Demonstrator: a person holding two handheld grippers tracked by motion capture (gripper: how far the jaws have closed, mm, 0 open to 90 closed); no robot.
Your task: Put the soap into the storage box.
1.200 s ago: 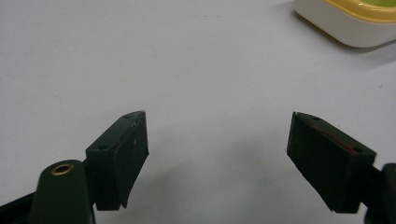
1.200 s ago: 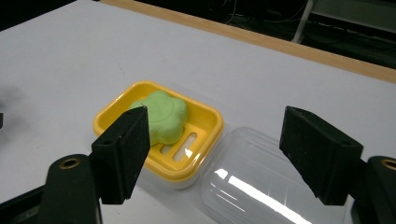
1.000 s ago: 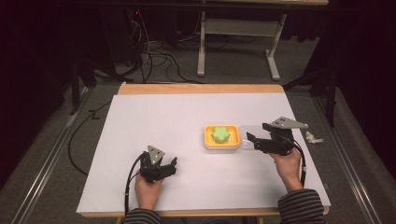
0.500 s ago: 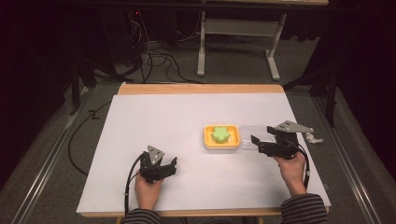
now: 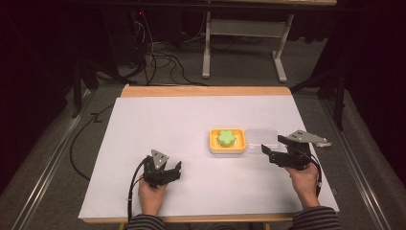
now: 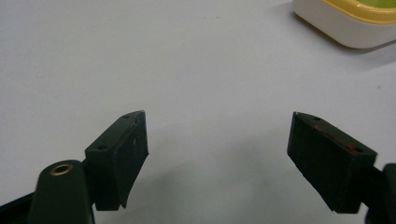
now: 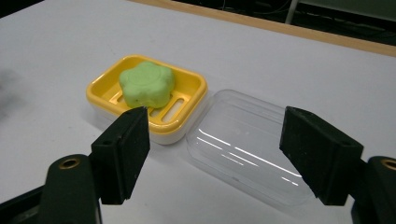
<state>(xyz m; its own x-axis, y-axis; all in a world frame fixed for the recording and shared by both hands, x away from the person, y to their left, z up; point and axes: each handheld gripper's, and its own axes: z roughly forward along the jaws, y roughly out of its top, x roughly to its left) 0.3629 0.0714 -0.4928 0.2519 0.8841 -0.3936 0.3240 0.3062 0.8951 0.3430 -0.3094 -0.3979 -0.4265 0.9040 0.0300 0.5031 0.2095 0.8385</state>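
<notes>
Where the high view looks down on the white worktop (image 5: 158, 124), a yellow soap dish (image 5: 228, 142) holds a green flower-shaped soap (image 5: 227, 137), with a clear lid (image 5: 262, 140) touching its right side. The left hand-held gripper (image 5: 176, 168) rests near the front edge; the right hand-held gripper (image 5: 271, 149) hovers by the lid. In the left gripper view, its 2 jaws stand spread over bare worktop. In the right gripper view, the jaws gape wide, empty, above dish and lid.
</notes>
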